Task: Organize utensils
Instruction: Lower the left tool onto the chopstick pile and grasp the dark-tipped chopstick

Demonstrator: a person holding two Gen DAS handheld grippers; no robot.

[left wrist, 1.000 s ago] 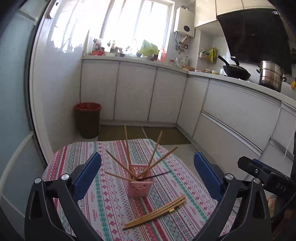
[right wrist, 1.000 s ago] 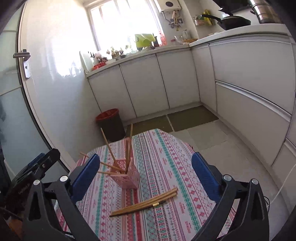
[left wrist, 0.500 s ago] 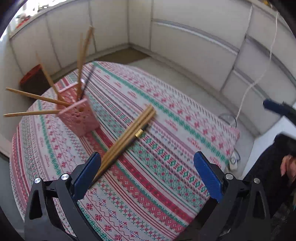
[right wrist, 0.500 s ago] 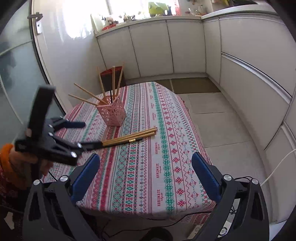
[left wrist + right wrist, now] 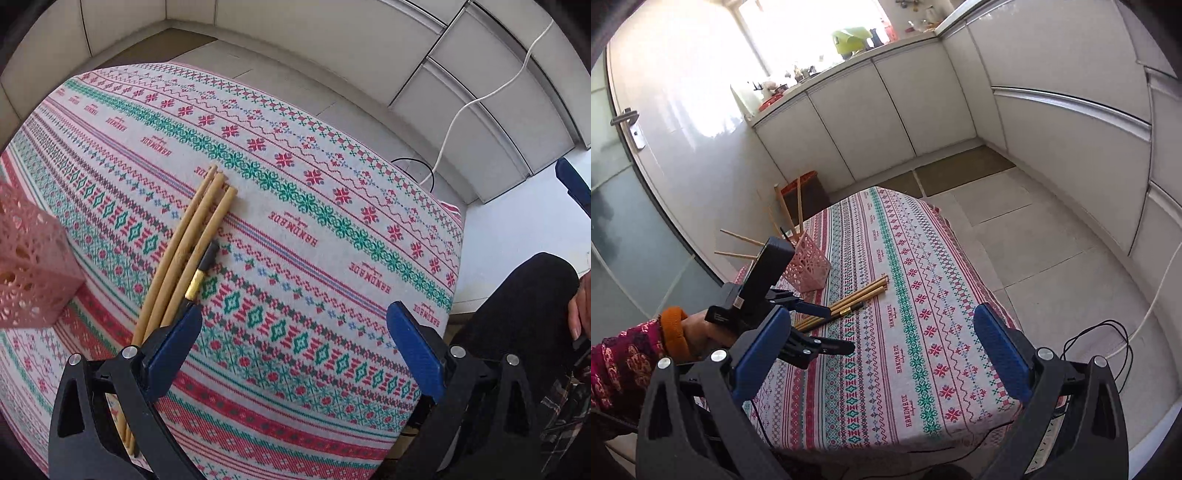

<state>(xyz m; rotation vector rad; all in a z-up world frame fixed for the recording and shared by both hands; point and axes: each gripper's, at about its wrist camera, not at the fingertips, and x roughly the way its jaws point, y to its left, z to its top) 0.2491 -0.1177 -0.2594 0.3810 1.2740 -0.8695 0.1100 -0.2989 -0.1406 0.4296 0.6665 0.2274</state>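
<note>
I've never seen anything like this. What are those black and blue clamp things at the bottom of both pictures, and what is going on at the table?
They are hand-held grippers, one in each of a person's hands, each carrying its own camera. One picture looks along the left gripper, the other along the right gripper, which also sees the left one from outside, held in the person's hand. Both are open and hold nothing. On the patterned tablecloth lies a bundle of chopsticks, beside a pink basket with more chopsticks standing in it.

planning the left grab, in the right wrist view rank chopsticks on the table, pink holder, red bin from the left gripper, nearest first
1. chopsticks, at the left gripper, on the cloth
2. pink holder, just behind, toward the door
3. red bin, on the floor past the table
</note>
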